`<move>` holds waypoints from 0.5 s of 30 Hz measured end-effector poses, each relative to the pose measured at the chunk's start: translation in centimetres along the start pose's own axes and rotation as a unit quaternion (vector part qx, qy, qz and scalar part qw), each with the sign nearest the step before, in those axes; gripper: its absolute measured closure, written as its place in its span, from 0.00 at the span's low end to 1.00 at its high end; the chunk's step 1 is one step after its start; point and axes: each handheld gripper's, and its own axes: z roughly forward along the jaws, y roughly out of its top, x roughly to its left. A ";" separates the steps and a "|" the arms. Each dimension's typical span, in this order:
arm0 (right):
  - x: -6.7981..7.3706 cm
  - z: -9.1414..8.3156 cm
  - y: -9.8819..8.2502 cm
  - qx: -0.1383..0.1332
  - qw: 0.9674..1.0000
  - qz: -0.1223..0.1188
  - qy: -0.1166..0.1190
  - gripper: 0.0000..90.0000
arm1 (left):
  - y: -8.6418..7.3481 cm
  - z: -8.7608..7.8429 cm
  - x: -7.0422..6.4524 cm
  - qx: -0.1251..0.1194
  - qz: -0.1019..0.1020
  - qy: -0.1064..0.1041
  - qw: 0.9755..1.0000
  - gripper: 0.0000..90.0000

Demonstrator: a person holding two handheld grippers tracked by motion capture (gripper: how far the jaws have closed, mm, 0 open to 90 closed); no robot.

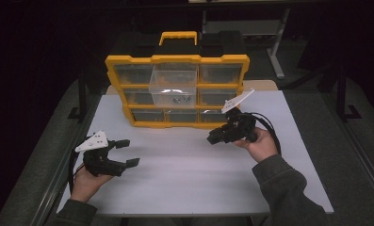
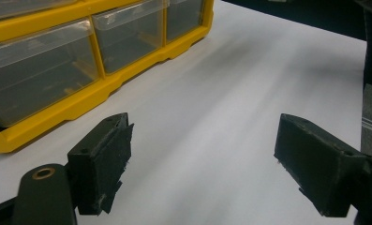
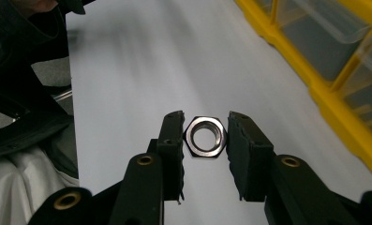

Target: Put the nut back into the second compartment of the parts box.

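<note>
The right gripper (image 3: 204,136) is clamping a steel hex nut (image 3: 204,136) between its two pads, jaws partly closed on its flats, and is holding it off the white table (image 1: 184,174) just in front of the yellow organizer (image 1: 177,59). One clear drawer (image 1: 173,87) of that organizer is sticking out, with small parts lying inside. The left gripper (image 2: 202,159) is hanging wide open with nothing between its jaws, near the table's left front.

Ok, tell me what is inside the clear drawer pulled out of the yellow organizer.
The pulled-out drawer of the organizer holds a few small dark pieces near its front; they are too small to identify. The rest looks empty, though glare on the plastic hides part of the bottom.
</note>
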 end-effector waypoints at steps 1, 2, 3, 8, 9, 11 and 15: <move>-0.1 -0.3 0.2 -0.001 1.000 0.001 -0.001 0.73 | 0.0 0.0 0.0 0.000 -0.001 0.000 1.000 0.21; -0.2 -0.6 0.3 -0.003 1.000 0.002 -0.002 0.73 | 0.0 0.0 0.0 0.000 -0.001 0.000 1.000 0.21; -0.2 -0.9 0.5 -0.005 1.000 0.003 -0.002 0.73 | 0.0 0.0 0.0 0.000 0.002 0.000 1.000 0.21; -0.6 -2.0 1.6 -0.003 1.000 -0.020 -0.013 0.73 | 0.0 0.0 0.0 0.000 0.000 0.000 1.000 0.21; -0.6 -2.2 1.8 -0.005 1.000 -0.020 -0.014 0.73 | 0.0 0.0 0.0 0.000 0.004 0.000 1.000 0.21; -0.5 -2.7 2.4 -0.005 1.000 -0.013 -0.013 0.73 | 0.0 0.0 0.0 0.001 0.005 0.001 1.000 0.21; -0.5 -3.7 3.4 -0.015 1.000 -0.019 -0.009 0.73 | 0.0 0.0 0.1 -0.001 0.004 0.002 1.000 0.21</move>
